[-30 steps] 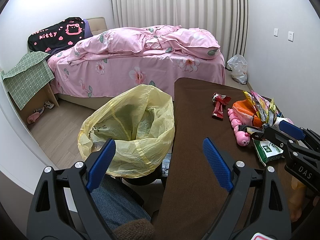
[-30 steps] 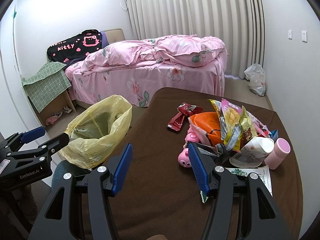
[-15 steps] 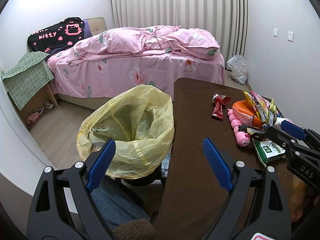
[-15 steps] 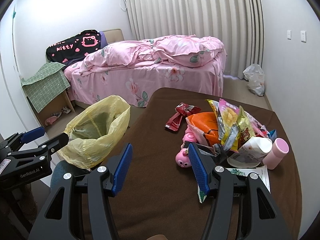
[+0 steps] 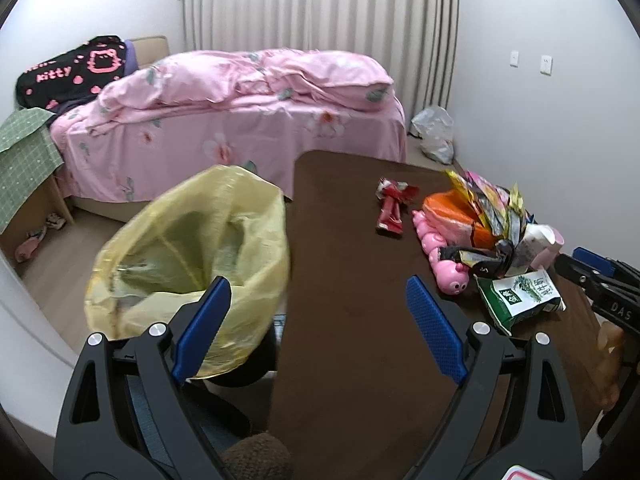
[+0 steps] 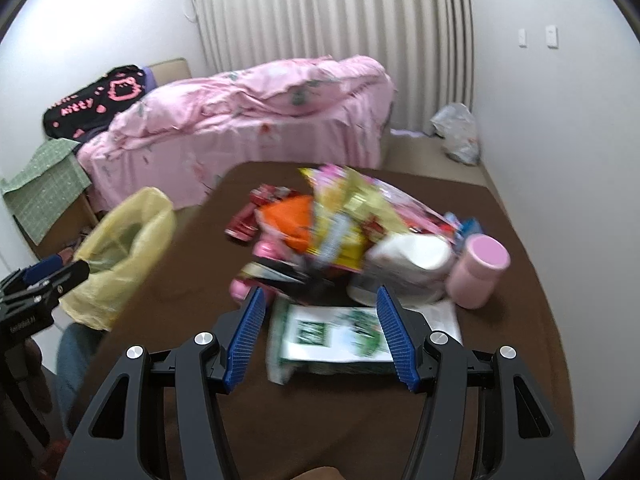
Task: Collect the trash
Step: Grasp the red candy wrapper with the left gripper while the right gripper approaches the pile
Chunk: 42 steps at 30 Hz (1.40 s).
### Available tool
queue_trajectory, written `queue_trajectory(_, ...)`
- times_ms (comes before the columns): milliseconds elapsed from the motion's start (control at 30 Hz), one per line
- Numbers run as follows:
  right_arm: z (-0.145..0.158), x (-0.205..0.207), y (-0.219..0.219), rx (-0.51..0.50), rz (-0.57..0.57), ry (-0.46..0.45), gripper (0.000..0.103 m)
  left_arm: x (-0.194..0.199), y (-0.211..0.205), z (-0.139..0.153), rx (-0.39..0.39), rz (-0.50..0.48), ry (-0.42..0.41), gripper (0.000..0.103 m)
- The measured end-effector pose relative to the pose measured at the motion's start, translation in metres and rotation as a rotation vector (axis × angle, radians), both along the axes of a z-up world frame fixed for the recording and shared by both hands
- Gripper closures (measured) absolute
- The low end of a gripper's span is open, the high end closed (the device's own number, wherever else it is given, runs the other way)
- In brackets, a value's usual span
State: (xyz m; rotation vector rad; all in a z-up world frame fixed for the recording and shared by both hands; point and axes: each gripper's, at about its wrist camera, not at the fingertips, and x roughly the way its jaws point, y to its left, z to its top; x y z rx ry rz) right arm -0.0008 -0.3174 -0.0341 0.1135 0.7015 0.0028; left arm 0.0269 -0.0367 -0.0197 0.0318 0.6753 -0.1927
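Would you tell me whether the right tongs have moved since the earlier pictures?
Yes. The right tongs have gone forward and to the right: the green-and-white packet on the brown table now lies between their open jaws, where it sat off to the right earlier.

A bed [image 5: 240, 120] with pink bedding [image 6: 256, 108] stands before pale curtains [image 5: 320, 4]; white walls [image 5: 540, 128], wooden floor [image 5: 64, 268].

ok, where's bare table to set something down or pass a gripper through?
Free: the brown table's left half, between the yellow trash bag at its edge and the red wrapper; also the near strip in front of the green-white packet. Crowded: the right side, where wrappers, pink toy and pink bottle pile together.
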Motion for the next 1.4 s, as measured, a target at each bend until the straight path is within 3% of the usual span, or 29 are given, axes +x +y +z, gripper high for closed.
queue_trajectory(200,-0.016,-0.002,-0.040,-0.019,-0.073,0.002,0.045,0.039,-0.040,-0.015,-0.009,-0.134,0.034,0.012)
queue_trajectory(300,-0.027,-0.003,-0.058,0.002,-0.082,0.015,0.044,0.072,-0.063,-0.018,0.001,-0.177,0.051,0.012)
queue_trajectory(400,-0.035,-0.003,-0.062,-0.058,-0.055,0.057,0.044,0.117,-0.085,-0.018,0.005,-0.205,0.048,0.012)
queue_trajectory(567,-0.045,-0.005,-0.070,-0.146,-0.133,0.068,0.044,0.180,-0.116,-0.030,0.019,-0.270,0.094,0.028)
queue_trajectory(667,-0.051,-0.007,-0.081,-0.137,-0.159,0.085,0.044,0.223,-0.128,-0.052,0.010,-0.226,0.199,0.042)
queue_trajectory(767,-0.056,-0.008,-0.088,-0.143,-0.186,0.092,0.044,0.242,-0.132,-0.065,0.008,-0.184,0.253,0.057)
queue_trajectory(833,-0.056,-0.010,-0.092,-0.136,-0.197,0.089,0.044,0.244,-0.130,-0.070,-0.009,-0.202,0.286,0.070)
queue_trajectory(933,-0.057,-0.008,-0.099,-0.127,-0.217,0.105,0.044,0.234,-0.123,-0.066,-0.054,-0.229,0.284,0.073)
queue_trajectory(1200,-0.047,0.002,-0.083,-0.107,-0.166,0.074,0.044,0.161,-0.085,-0.030,-0.110,-0.214,0.195,0.074)
queue_trajectory(1400,-0.030,0.015,-0.049,-0.086,-0.052,0.030,0.044,0.111,-0.061,-0.034,-0.130,-0.194,0.217,0.074)
